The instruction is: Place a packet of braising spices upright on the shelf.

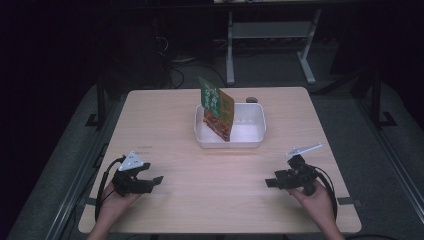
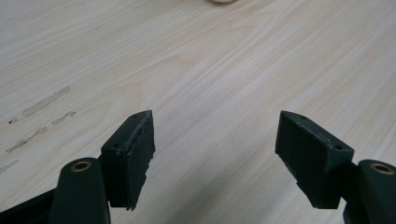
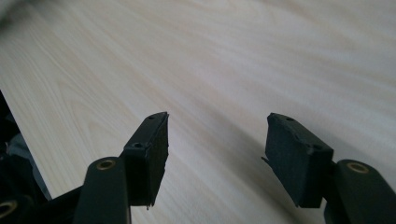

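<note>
We are holding the left gripper and right gripper low over the near surface, left one near-left, right one near-right, both with jaws spread and pinching nothing. The green-and-orange snack packet is standing tilted in the white tray, far centre, well apart from both grippers.

Light wooden worktop across the centre of the frame, faint scuff marks at left in the left gripper view. Small dark round object at the far edge, upper centre. White frame legs on grey floor, top right.
</note>
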